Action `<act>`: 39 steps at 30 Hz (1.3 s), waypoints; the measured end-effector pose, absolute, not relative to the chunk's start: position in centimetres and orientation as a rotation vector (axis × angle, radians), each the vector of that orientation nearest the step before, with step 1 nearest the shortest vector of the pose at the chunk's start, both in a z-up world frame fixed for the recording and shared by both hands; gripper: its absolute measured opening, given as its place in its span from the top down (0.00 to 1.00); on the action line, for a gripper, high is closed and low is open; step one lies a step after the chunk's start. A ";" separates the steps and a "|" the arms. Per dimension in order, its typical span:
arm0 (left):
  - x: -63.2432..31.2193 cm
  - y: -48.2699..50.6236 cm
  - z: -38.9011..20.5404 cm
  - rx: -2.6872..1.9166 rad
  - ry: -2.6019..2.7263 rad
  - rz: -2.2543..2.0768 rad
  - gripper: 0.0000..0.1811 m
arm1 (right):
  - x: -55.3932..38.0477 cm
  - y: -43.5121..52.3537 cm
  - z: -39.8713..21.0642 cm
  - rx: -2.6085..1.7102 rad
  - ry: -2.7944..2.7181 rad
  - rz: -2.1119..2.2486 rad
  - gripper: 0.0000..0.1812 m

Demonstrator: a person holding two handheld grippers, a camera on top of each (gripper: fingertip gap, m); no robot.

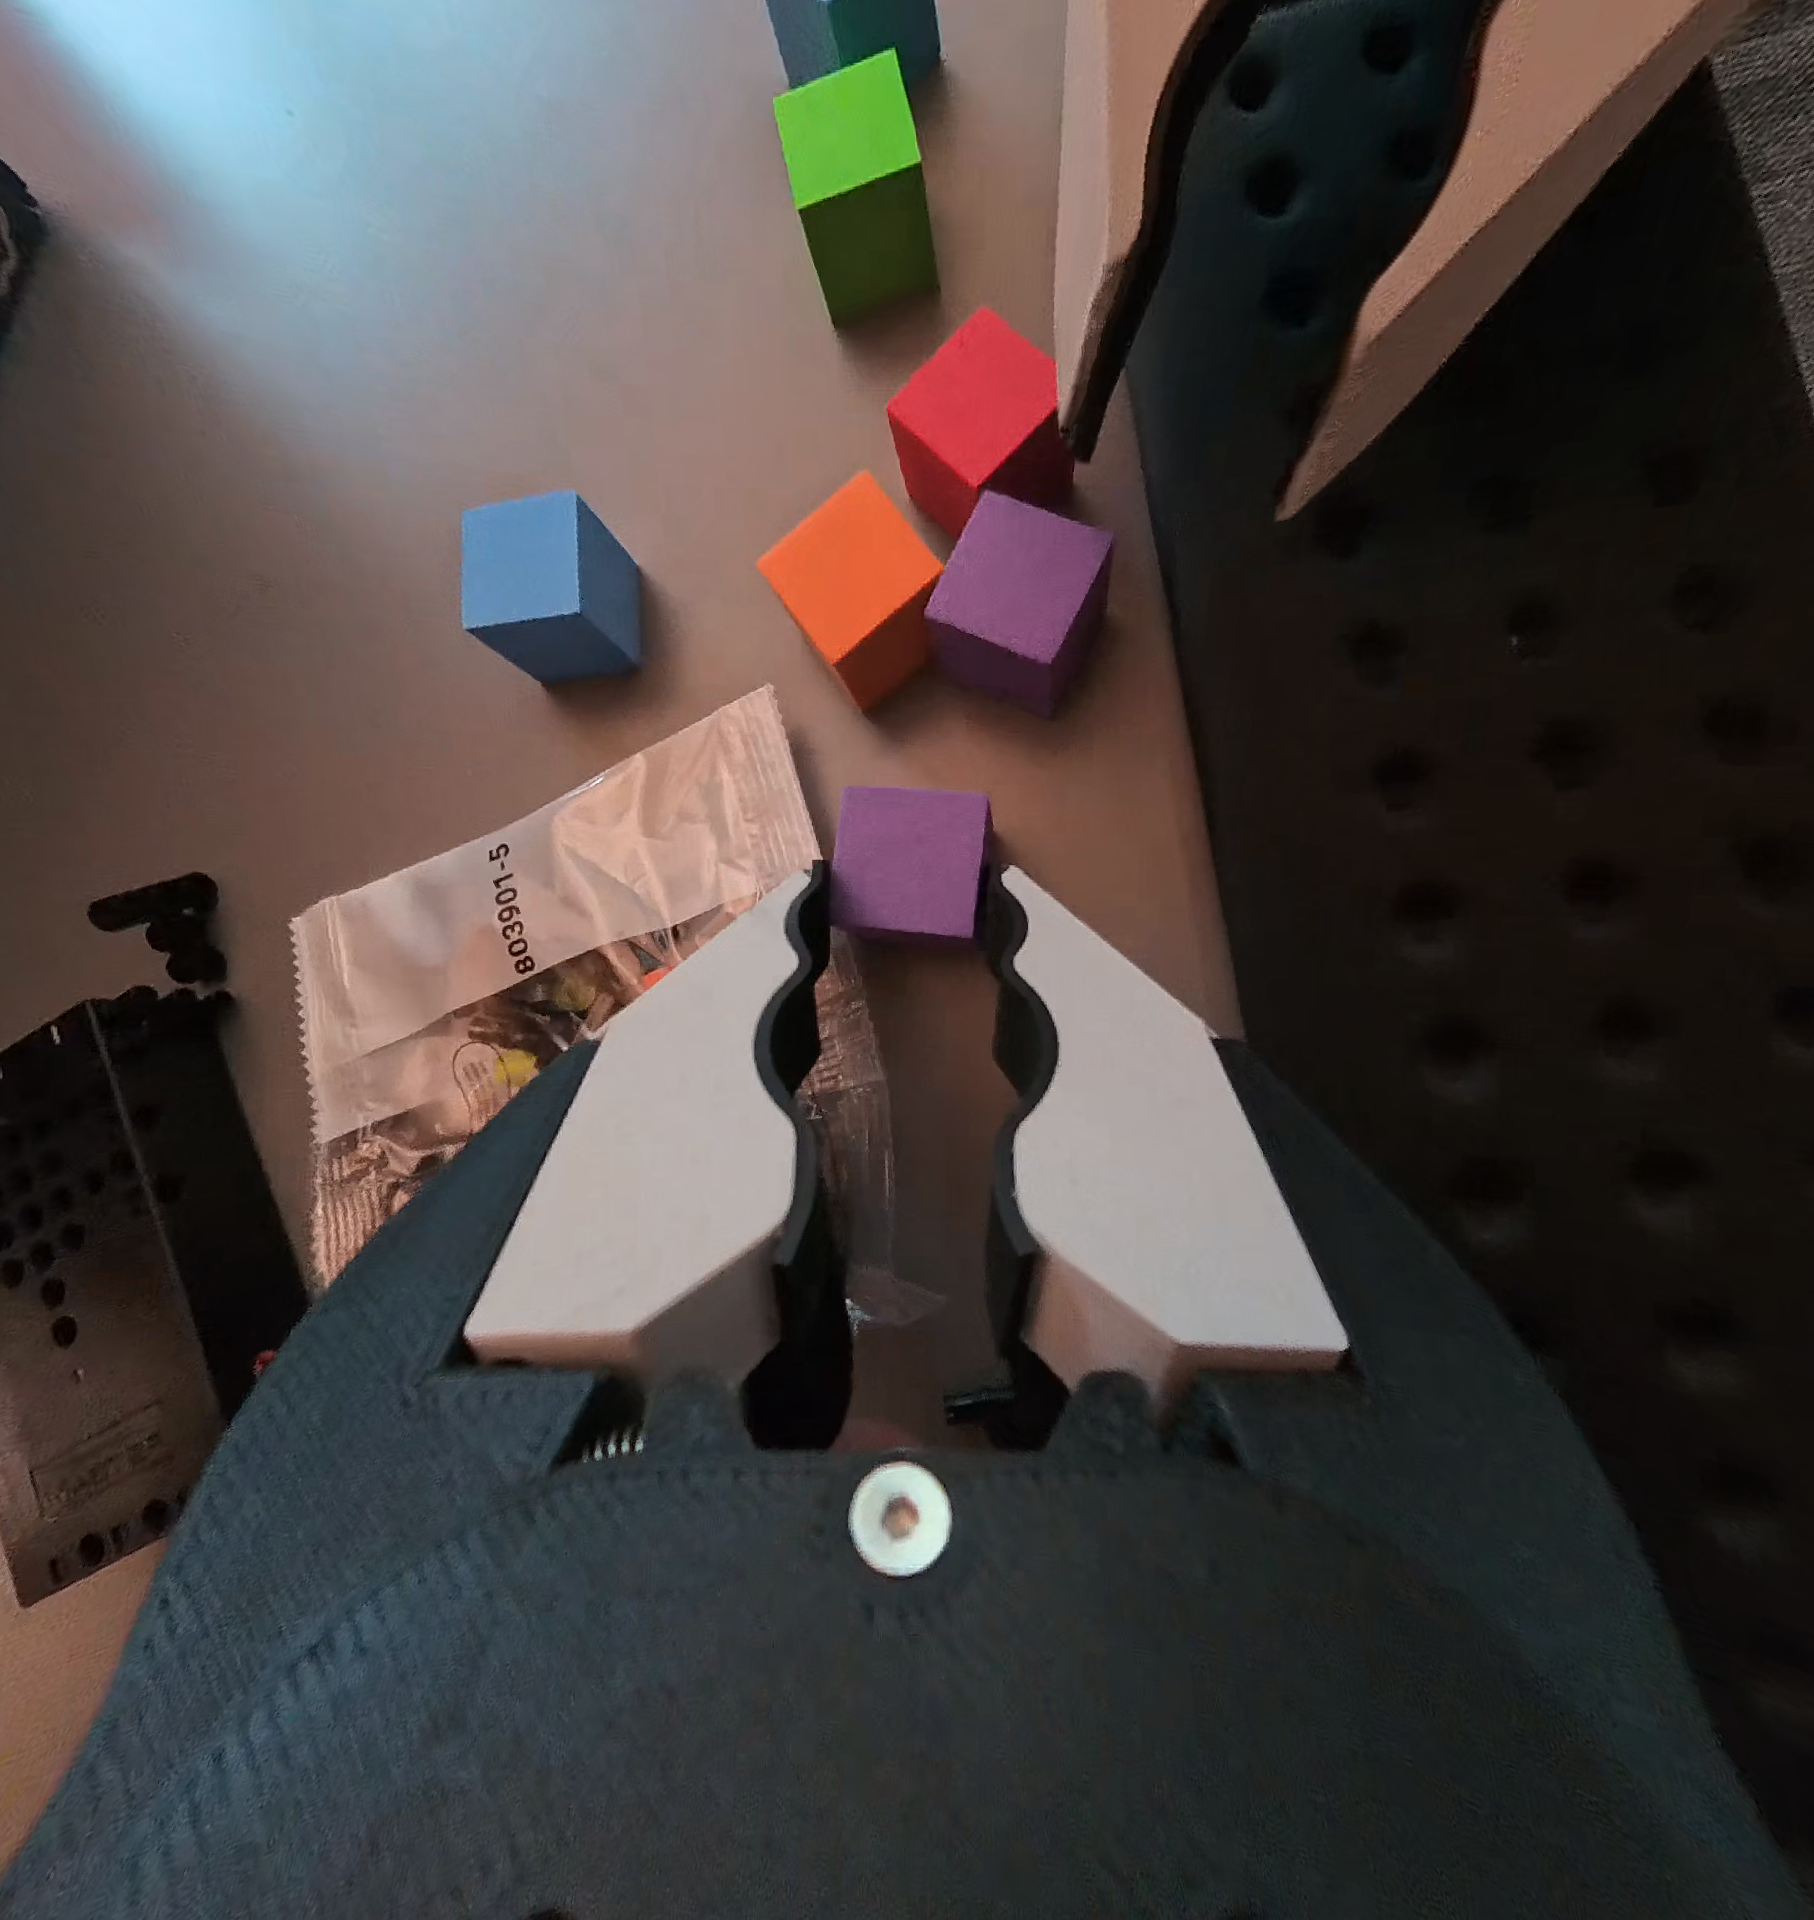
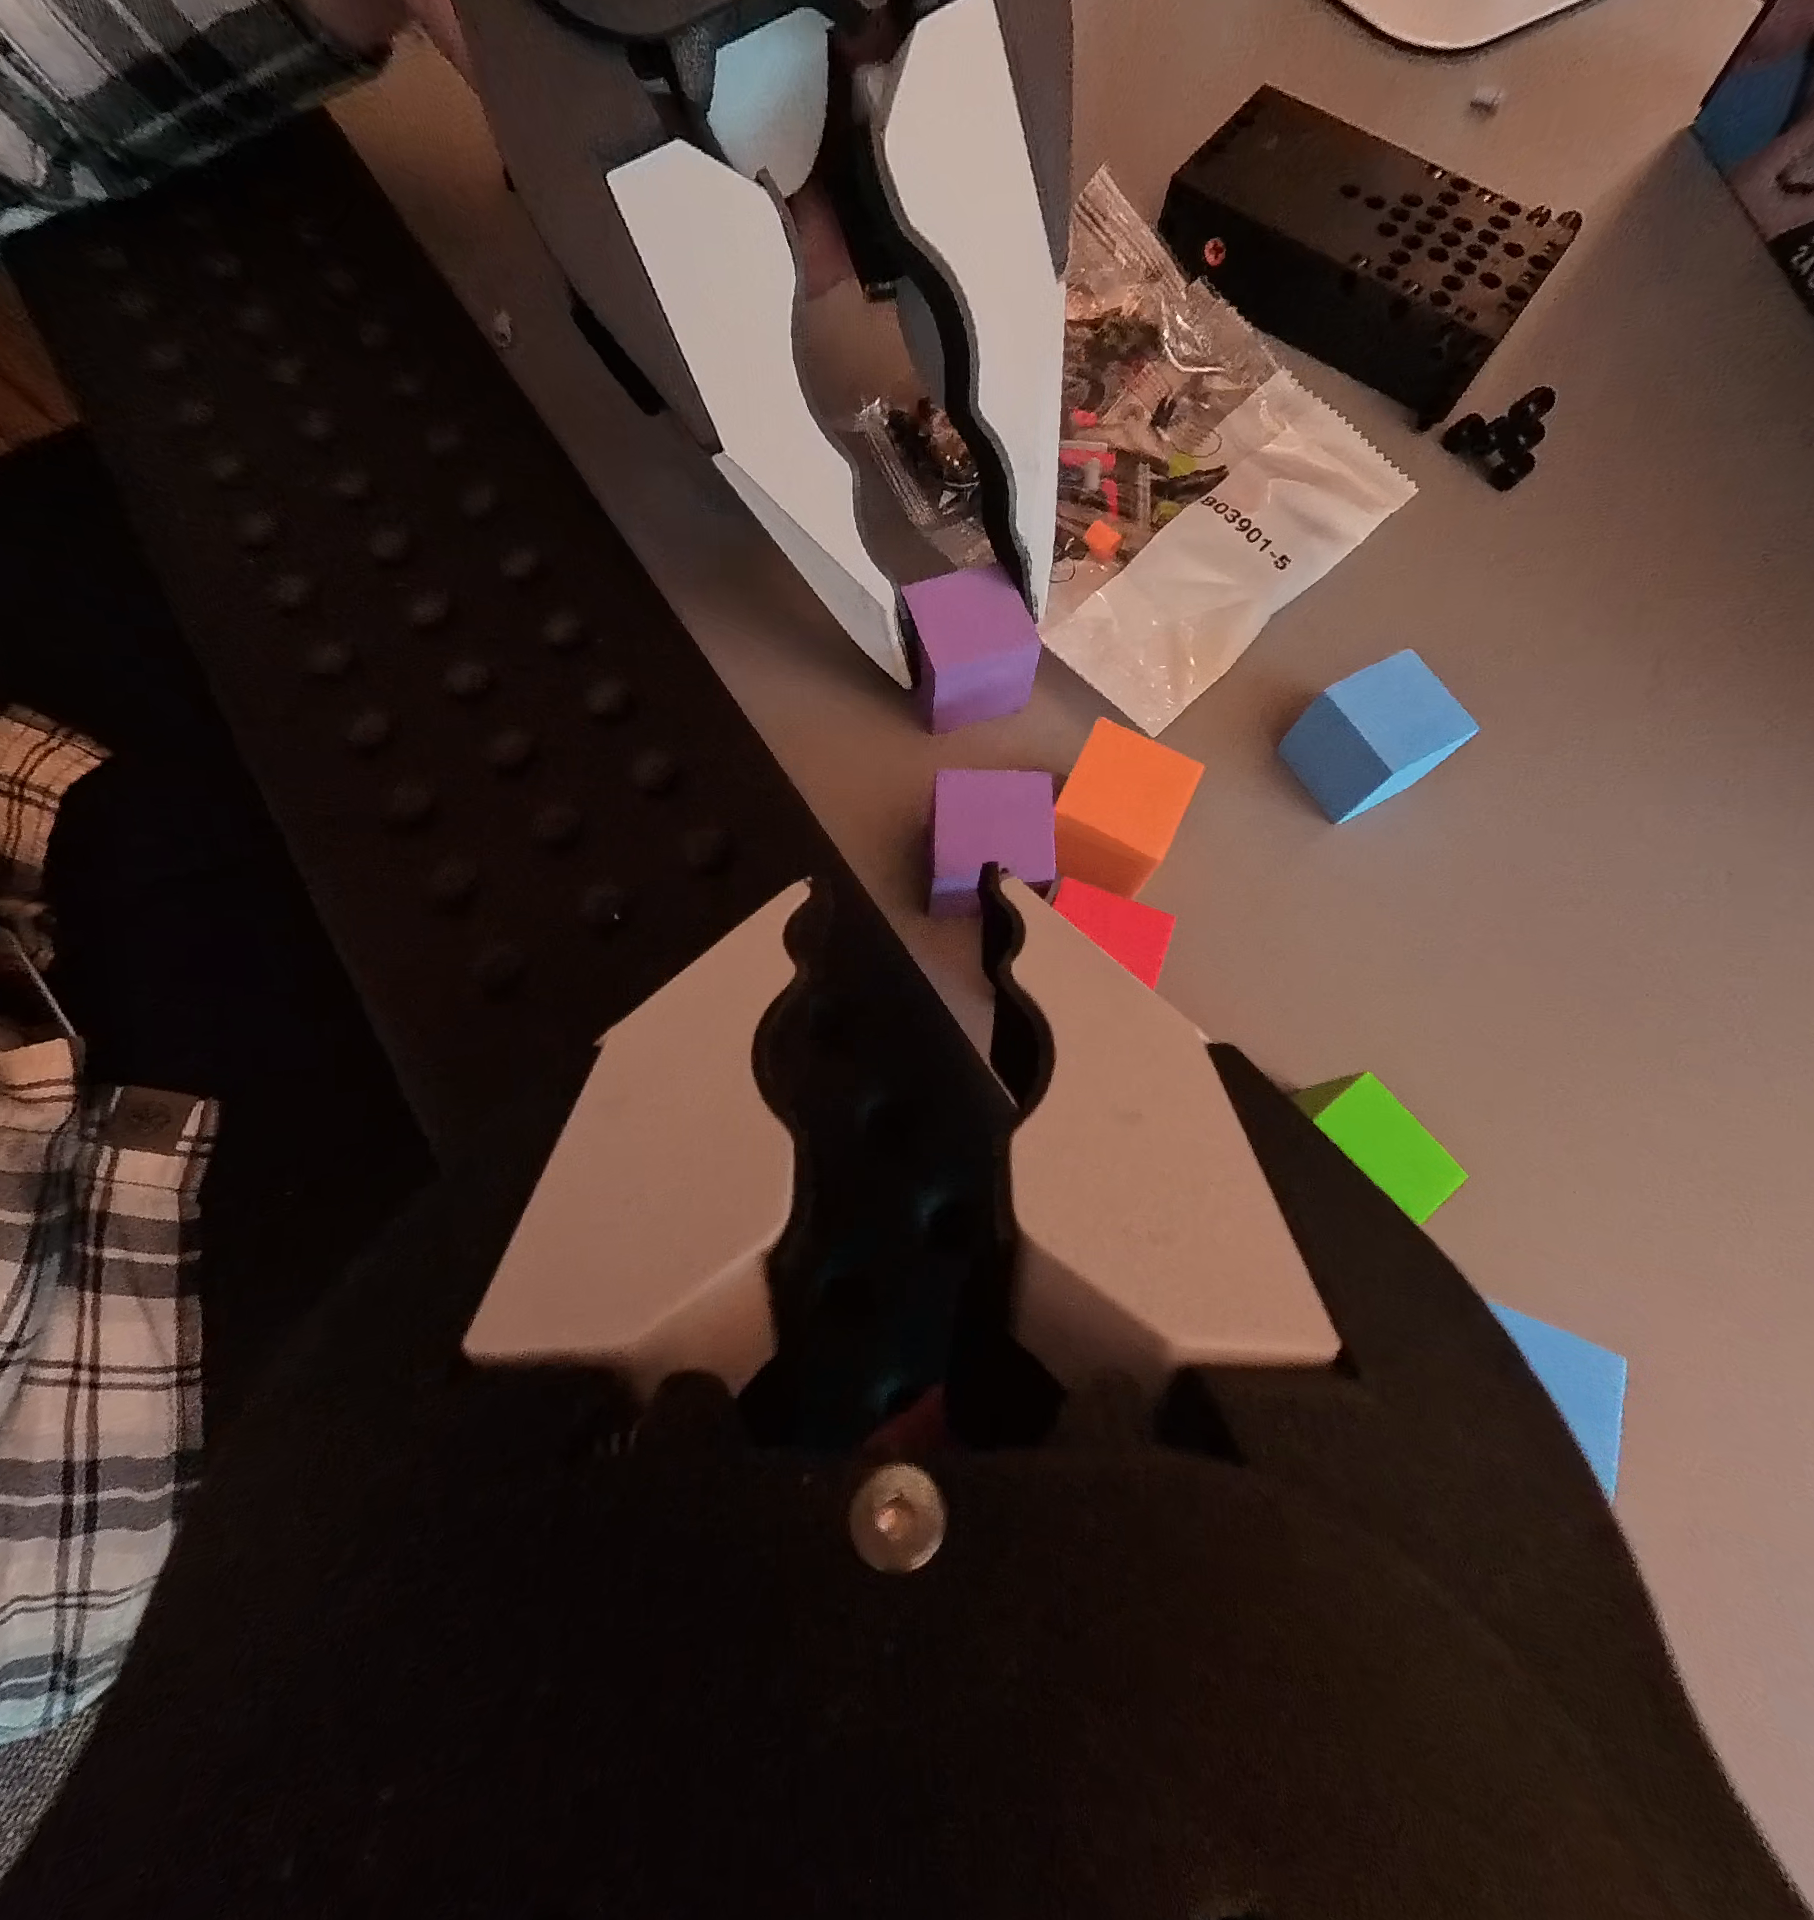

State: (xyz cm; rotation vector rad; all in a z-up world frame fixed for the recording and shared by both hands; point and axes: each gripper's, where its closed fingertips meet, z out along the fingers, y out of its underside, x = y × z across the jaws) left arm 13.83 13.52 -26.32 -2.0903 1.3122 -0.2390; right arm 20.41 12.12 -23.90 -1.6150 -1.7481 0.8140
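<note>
1. We judge the purple cube (image 1: 911,871) light, slightly soft and matte, easy to grip; its two flat side faces offer the hold.
2. It sits on the table (image 1: 363,416) beside a clear packet (image 1: 612,873), between our left gripper (image 1: 909,894) fingers, apparently pinched.
3. Our right gripper (image 2: 898,896) hovers, fingers spread, near a second purple cube (image 2: 991,831).

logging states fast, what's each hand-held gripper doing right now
Left hand-held gripper: closed on the purple cube, which sits on the table.
Right hand-held gripper: open, holding nothing, above the table edge near another purple cube.
</note>
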 end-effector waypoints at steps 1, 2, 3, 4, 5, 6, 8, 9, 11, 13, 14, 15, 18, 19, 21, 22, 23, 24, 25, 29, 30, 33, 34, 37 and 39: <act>13.8 13.6 -26.2 -2.084 1.308 -0.235 0.85 | 20.3 12.2 -23.8 -1.613 -1.740 0.816 0.84; 13.7 13.5 -25.9 -2.084 1.300 -0.239 0.85 | 20.2 12.2 -23.7 -1.610 -1.732 0.816 0.83; 13.5 13.5 -25.6 -2.080 1.288 -0.241 0.85 | 20.1 12.3 -23.5 -1.605 -1.728 0.813 0.83; 13.3 13.6 -25.0 -2.074 1.269 -0.243 0.85 | 19.9 12.4 -23.4 -1.602 -1.725 0.800 0.83; 13.0 13.5 -24.5 -2.070 1.252 -0.249 0.85 | 19.8 12.6 -23.4 -1.605 -1.726 0.777 0.82; 12.8 13.4 -23.9 -2.062 1.236 -0.250 0.85 | 19.6 12.8 -23.7 -1.615 -1.733 0.751 0.81; 12.4 13.0 -22.6 -2.048 1.205 -0.267 0.85 | 19.2 13.1 -24.4 -1.647 -1.751 0.699 0.80; 12.2 12.7 -22.1 -2.041 1.191 -0.273 0.85 | 19.1 13.6 -24.8 -1.667 -1.753 0.660 0.80; 11.7 11.9 -21.1 -2.029 1.166 -0.278 0.85 | 19.0 14.0 -25.5 -1.690 -1.772 0.607 0.82; 11.1 10.9 -20.4 -2.022 1.145 -0.272 0.85 | 18.6 13.9 -25.4 -1.677 -1.779 0.616 0.86; 10.7 10.2 -20.2 -2.023 1.136 -0.267 0.85 | 18.5 13.9 -25.4 -1.676 -1.778 0.614 0.86; 10.4 9.5 -20.0 -2.025 1.129 -0.265 0.85 | 18.6 14.1 -25.4 -1.676 -1.771 0.609 0.86; 10.0 6.9 -19.5 -2.025 1.101 -0.280 0.85 | 18.6 14.1 -24.8 -1.667 -1.747 0.640 0.87; 10.1 6.0 -19.4 -2.025 1.097 -0.291 0.85 | 18.6 13.9 -24.5 -1.659 -1.743 0.654 0.86; 10.3 4.5 -19.8 -2.038 1.084 -0.300 0.85 | 18.6 13.5 -23.8 -1.638 -1.731 0.677 0.86; 10.5 3.9 -20.2 -2.048 1.075 -0.306 0.85 | 18.6 13.2 -23.5 -1.626 -1.729 0.692 0.86; 10.8 3.4 -20.7 -2.060 1.074 -0.314 0.85 | 18.6 12.8 -23.1 -1.614 -1.732 0.703 0.86; 11.1 2.9 -21.3 -2.077 1.080 -0.320 0.85 | 18.6 12.5 -22.8 -1.603 -1.737 0.712 0.86; 11.3 2.4 -22.1 -2.098 1.093 -0.319 0.85 | 18.5 12.1 -22.5 -1.589 -1.744 0.725 0.86; 11.6 2.2 -24.3 -2.143 1.103 -0.259 0.84 | 17.9 9.5 -20.9 -1.509 -1.793 0.829 0.86; 11.7 2.3 -24.6 -2.143 1.100 -0.251 0.84 | 17.6 8.7 -20.3 -1.477 -1.808 0.861 0.86; 11.6 2.2 -24.5 -2.133 1.073 -0.257 0.79 | 16.5 6.2 -18.9 -1.390 -1.864 0.938 0.86; 11.5 2.1 -24.3 -2.124 1.067 -0.260 0.78 | 16.1 5.4 -18.5 -1.362 -1.887 0.955 0.86; 11.0 1.9 -23.7 -2.108 1.037 -0.259 0.77 | 14.6 3.5 -17.7 -1.292 -1.958 0.993 0.86; 10.5 1.7 -23.5 -2.103 1.016 -0.258 0.78 | 13.6 2.8 -17.9 -1.266 -2.007 0.981 0.86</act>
